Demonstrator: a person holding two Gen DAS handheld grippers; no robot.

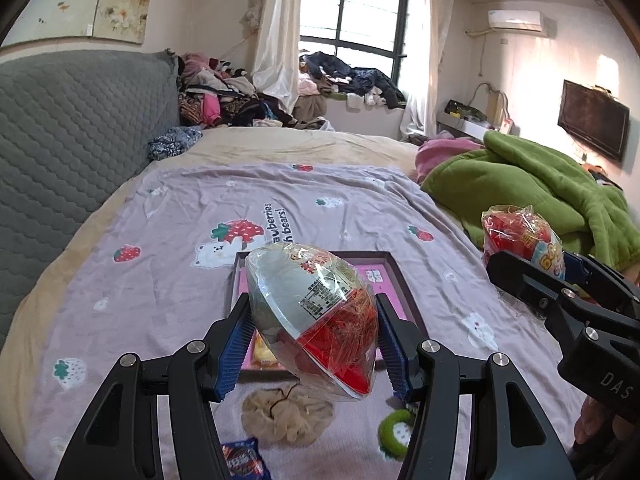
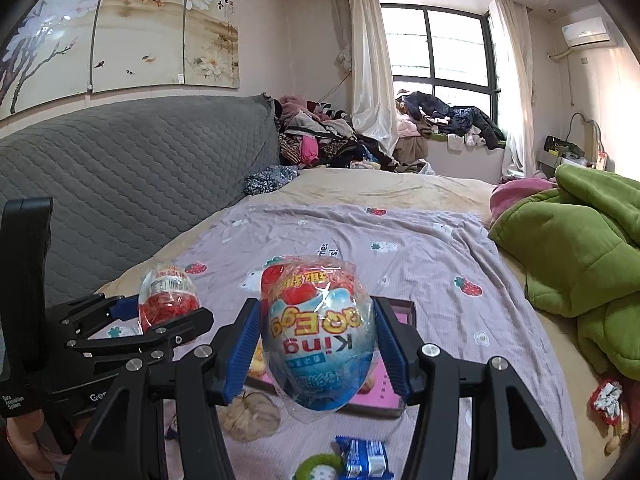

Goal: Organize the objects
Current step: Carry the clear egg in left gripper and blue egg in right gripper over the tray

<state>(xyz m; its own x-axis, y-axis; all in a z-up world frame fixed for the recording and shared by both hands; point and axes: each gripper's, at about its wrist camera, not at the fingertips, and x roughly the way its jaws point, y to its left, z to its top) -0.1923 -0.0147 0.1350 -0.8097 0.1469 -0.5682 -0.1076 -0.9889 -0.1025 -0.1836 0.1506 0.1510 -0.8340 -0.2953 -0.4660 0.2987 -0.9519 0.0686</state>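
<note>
My left gripper (image 1: 314, 332) is shut on a wrapped silver-and-red toy egg (image 1: 316, 312), held above a dark-framed pink tray (image 1: 396, 276) on the bedsheet. My right gripper (image 2: 316, 340) is shut on a wrapped blue-and-red toy egg (image 2: 318, 332), also above the tray (image 2: 406, 310). Each gripper shows in the other's view: the right one (image 1: 536, 264) with its egg (image 1: 520, 236) at right, the left one (image 2: 160, 316) with its egg (image 2: 168, 296) at left. A yellow snack (image 1: 264, 352) lies in the tray.
On the strawberry sheet (image 1: 168, 280) near me lie a beige scrunchie (image 1: 286, 414), a green ring toy (image 1: 396, 434), a blue snack packet (image 2: 366, 458) and a red-white wrapped sweet (image 2: 608, 398). A green blanket (image 1: 532, 188) is heaped at right. A grey headboard (image 1: 72, 140) stands at left.
</note>
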